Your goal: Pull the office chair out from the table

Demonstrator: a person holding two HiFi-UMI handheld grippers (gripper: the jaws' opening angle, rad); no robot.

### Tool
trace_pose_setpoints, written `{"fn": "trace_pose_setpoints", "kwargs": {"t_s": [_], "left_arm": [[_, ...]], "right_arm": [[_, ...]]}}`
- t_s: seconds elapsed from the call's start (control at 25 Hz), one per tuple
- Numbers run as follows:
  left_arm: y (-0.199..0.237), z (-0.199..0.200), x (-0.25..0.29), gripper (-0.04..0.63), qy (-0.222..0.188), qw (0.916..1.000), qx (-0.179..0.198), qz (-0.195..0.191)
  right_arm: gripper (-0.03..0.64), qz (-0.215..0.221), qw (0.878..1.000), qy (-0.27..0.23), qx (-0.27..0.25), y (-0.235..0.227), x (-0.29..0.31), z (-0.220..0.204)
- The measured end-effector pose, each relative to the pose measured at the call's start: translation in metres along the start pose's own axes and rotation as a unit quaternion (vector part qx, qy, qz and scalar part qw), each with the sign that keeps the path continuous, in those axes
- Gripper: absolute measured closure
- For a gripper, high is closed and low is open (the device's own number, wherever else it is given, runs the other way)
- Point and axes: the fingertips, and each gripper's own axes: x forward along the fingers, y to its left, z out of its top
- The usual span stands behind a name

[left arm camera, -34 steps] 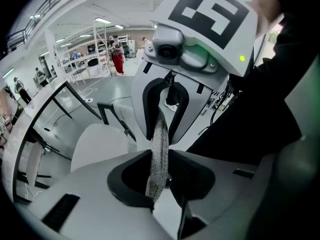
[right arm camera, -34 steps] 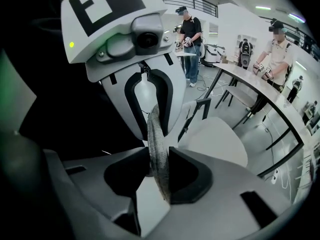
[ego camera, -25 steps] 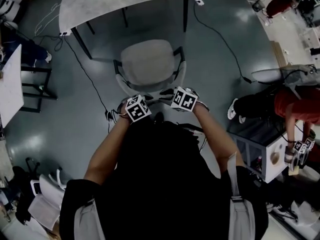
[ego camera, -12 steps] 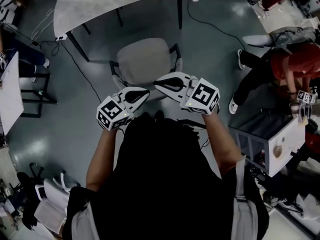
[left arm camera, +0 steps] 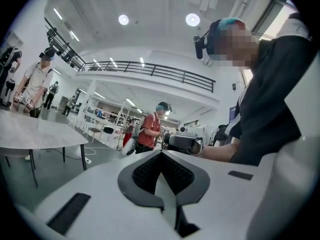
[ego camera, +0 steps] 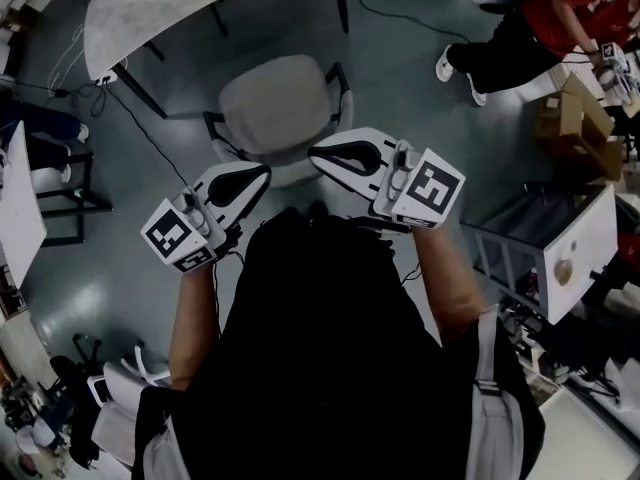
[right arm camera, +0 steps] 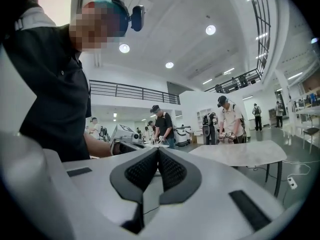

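We judge the pull finished: the chair (ego camera: 283, 108) sits in the upper middle of the frame, just below the table (ego camera: 180, 8) and seemingly clear of its edge, though the steep angle leaves doubt. It has a pale grey seat and dark arms. Our left gripper (ego camera: 262, 174) and right gripper (ego camera: 318, 154) are both closed on nothing.

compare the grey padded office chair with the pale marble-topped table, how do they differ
The grey padded office chair has a rounded, cushioned seat; the pale marble-topped table has a flat, hard-looking top. The table is clearly the wider of the two. The chair has black armrests; the table stands on thin black legs. Both stand on the dark grey floor, with the chair fully clear of the table's edge.
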Motion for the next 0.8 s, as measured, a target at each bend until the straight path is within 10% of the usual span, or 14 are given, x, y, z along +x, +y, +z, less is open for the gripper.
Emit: {"fn": "trace_pose_setpoints", "kwargs": {"t_s": [0.8], "left_arm": [[0.002,-0.036,0.013,0.583,0.025,0.9979,-0.054,-0.027]], "right_arm": [[0.597,0.005,1.000,-0.012,0.009,0.007,0.004,-0.004]]}}
